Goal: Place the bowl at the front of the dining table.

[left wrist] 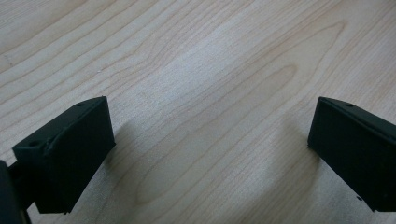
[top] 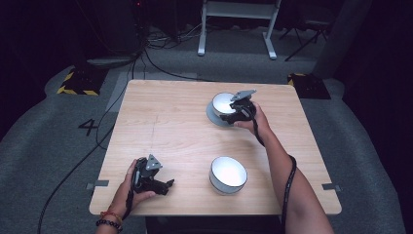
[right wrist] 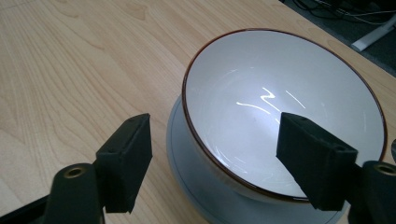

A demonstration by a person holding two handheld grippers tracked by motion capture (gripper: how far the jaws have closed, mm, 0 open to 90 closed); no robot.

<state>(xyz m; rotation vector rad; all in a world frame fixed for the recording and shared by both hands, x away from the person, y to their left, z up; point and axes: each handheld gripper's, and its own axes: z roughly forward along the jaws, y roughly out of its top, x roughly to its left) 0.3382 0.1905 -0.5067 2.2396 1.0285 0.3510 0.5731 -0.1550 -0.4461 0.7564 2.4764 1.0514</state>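
Evidently the bowl point(right wrist: 280, 112) has been set on the plate point(right wrist: 187, 186); the right hand-held gripper point(right wrist: 224, 154) is released, and backing clear is called for next.

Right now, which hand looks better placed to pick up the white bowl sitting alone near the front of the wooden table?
Probably the left. The left gripper rests open and empty beside the lone white bowl; the right gripper is open astride the rim of the far brown-rimmed bowl on its grey plate.
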